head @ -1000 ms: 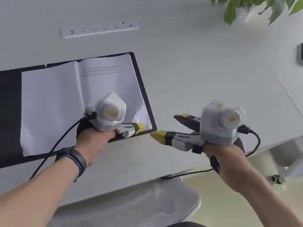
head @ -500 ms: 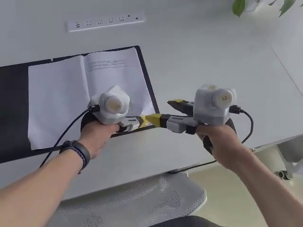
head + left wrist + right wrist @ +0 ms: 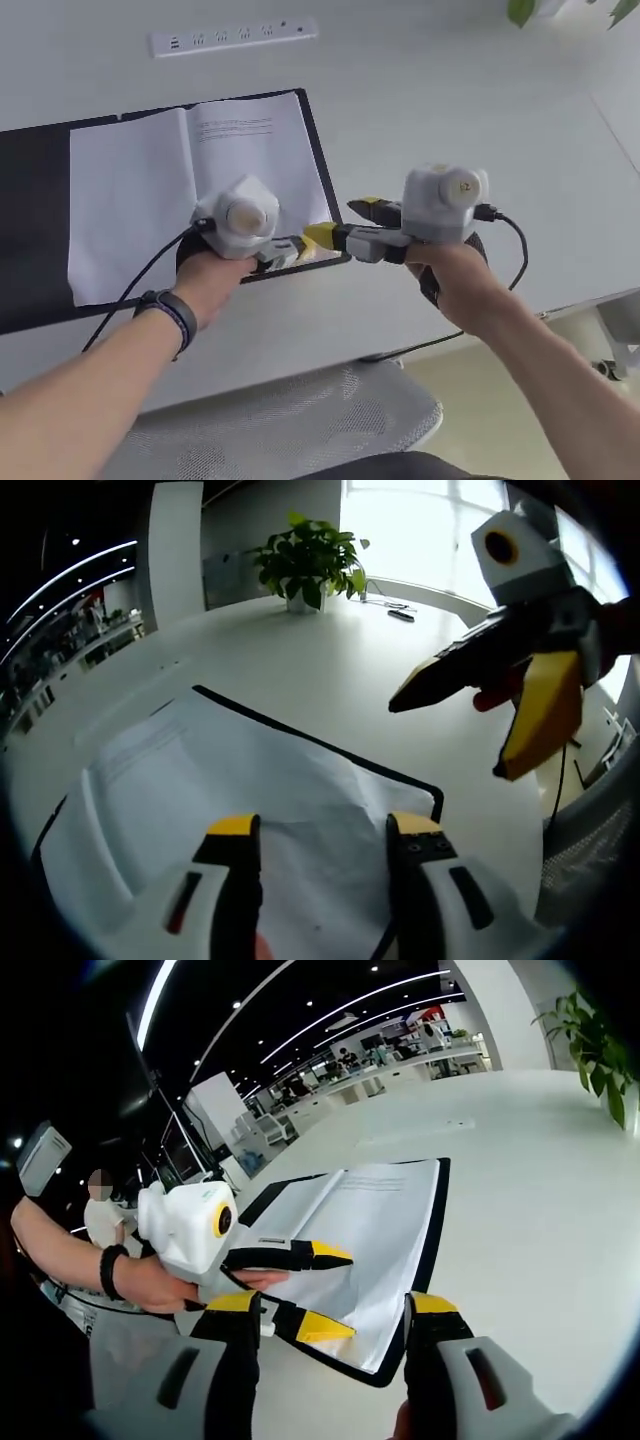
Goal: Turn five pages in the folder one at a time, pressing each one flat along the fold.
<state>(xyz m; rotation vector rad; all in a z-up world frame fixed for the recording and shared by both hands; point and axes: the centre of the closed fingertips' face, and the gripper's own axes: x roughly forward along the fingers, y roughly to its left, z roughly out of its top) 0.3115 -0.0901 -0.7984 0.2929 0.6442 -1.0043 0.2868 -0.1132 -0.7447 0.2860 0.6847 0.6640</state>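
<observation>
The black folder (image 3: 35, 180) lies open on the white table, with white pages (image 3: 250, 150) spread across its right half. My left gripper (image 3: 290, 250) hovers low over the lower right corner of the right page (image 3: 300, 780), jaws open on either side of it. Its fingertips (image 3: 320, 1252) show apart in the right gripper view. My right gripper (image 3: 343, 222) is open too, just right of the folder's edge (image 3: 430, 1220) and pointing left at that same corner. It looms close at the upper right in the left gripper view (image 3: 500, 670). Nothing is held in either.
A white power strip (image 3: 233, 37) lies beyond the folder. A potted plant (image 3: 310, 560) stands at the far right of the table. The table's front edge runs just below the folder, with a mesh chair (image 3: 300, 420) under it. Bare tabletop (image 3: 480, 110) stretches right of the folder.
My right gripper has moved left, from well clear of the folder to its lower right corner, close to the left gripper. The left gripper has stayed at that corner.
</observation>
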